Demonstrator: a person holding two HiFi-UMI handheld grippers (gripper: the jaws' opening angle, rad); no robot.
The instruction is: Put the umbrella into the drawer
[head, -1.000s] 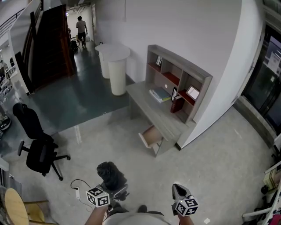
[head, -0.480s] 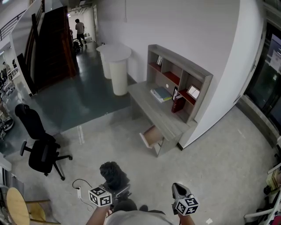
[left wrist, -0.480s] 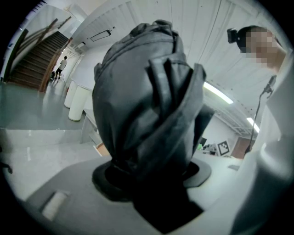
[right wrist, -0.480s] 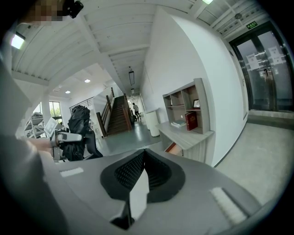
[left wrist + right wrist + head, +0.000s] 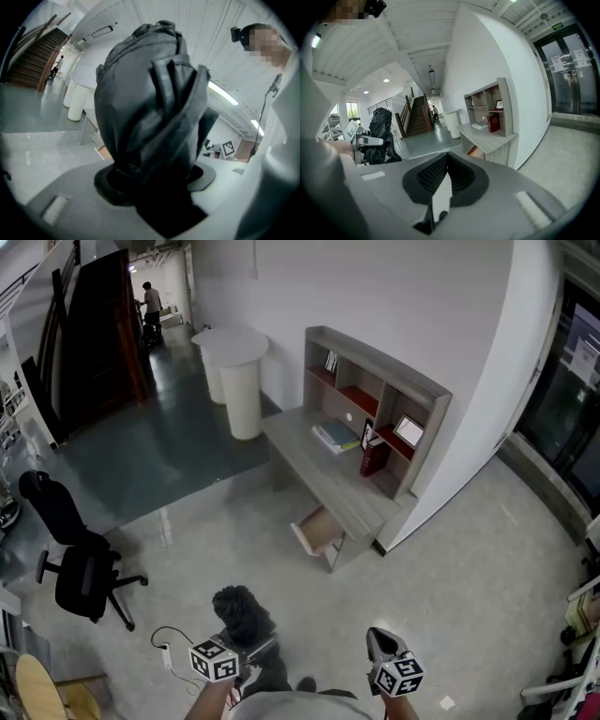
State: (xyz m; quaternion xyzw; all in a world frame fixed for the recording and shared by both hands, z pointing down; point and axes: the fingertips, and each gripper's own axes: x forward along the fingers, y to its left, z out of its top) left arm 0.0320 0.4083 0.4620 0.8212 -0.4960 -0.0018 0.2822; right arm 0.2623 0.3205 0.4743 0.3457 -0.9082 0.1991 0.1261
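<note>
Clamped between the fingers [image 5: 107, 183] of the left gripper [image 5: 247, 643]: folded black fabric umbrella [image 5: 150, 93], bundled end up, filling most of the left gripper view. Held low in the head view over the pale polished concrete floor [image 5: 469, 559], well apart from the shallow light-wood drawer [image 5: 317, 531]. Pressed together pad to pad, with nothing between: fingers [image 5: 426, 176] of the right gripper [image 5: 446, 174], level with the left one and off to its right. On the floor just beside the left gripper: white power strip with a thin cable [image 5: 167, 652]. Farther out, against the white wall: grey wooden desk with a shelf unit on top [image 5: 323, 474], drawer pulled out beneath its near end. Upright in the shelf unit: dark red book [image 5: 373, 460]. Beyond the desk: white round pedestal table [image 5: 232, 381]. Off to the left: black swivel office chair [image 5: 80, 563]. Far down the corridor: standing person [image 5: 150, 301]
</note>
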